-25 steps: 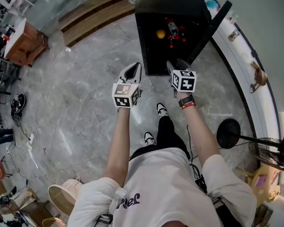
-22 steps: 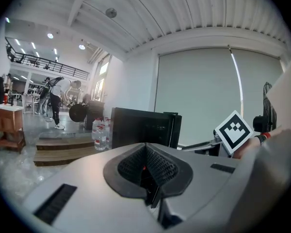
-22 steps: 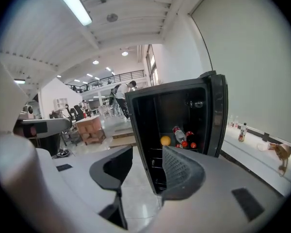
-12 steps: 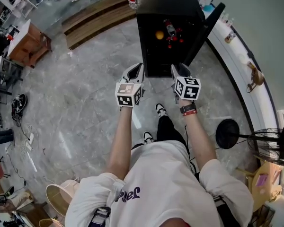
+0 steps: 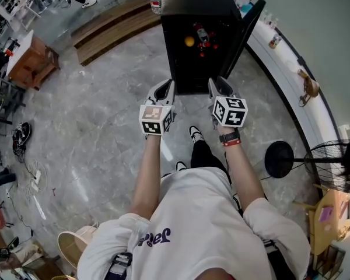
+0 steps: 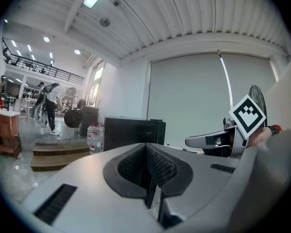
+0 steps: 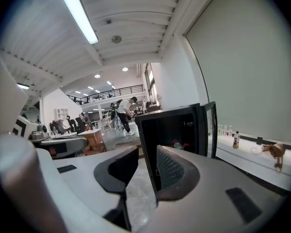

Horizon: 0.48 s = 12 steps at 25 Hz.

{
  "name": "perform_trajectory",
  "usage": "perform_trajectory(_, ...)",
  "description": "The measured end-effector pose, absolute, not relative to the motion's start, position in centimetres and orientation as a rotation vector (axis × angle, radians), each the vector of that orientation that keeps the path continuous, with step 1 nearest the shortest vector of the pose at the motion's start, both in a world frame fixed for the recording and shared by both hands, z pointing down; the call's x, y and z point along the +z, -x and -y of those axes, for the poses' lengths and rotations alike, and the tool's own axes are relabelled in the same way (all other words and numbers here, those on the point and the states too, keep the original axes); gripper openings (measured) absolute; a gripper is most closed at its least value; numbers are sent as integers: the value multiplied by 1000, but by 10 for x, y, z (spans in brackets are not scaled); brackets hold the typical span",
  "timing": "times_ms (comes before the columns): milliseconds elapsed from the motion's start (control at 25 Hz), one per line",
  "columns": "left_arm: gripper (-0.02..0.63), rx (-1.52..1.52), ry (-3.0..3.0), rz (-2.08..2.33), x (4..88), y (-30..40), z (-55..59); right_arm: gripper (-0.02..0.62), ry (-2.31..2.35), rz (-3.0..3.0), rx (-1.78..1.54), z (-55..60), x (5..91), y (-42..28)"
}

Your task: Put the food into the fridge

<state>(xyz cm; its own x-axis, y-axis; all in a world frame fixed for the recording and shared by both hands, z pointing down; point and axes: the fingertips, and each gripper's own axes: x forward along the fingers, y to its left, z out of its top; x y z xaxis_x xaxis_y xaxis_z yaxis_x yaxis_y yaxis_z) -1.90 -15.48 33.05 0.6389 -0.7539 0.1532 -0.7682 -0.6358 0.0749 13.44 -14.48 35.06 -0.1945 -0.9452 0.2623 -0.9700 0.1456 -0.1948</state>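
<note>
Fridge (image 5: pixel 198 2) — just one, black, open

We're in a big open hall, more test lab than home: a black fridge (image 5: pixel 201 34) stands alone on a polished grey stone floor (image 5: pixel 93 127). Left of the fridge run wooden steps (image 5: pixel 111 31) and a wooden cabinet (image 5: pixel 29 63). Past the fridge there's a railed mezzanine (image 7: pixel 109 92) under strip lights (image 7: pixel 77 13).
</note>
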Motion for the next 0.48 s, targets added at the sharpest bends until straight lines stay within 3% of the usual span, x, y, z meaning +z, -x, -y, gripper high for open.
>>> perform_trajectory(480,18,124,-2782,1270,308,19,124,71,-2012,2325,444,110,333,-136)
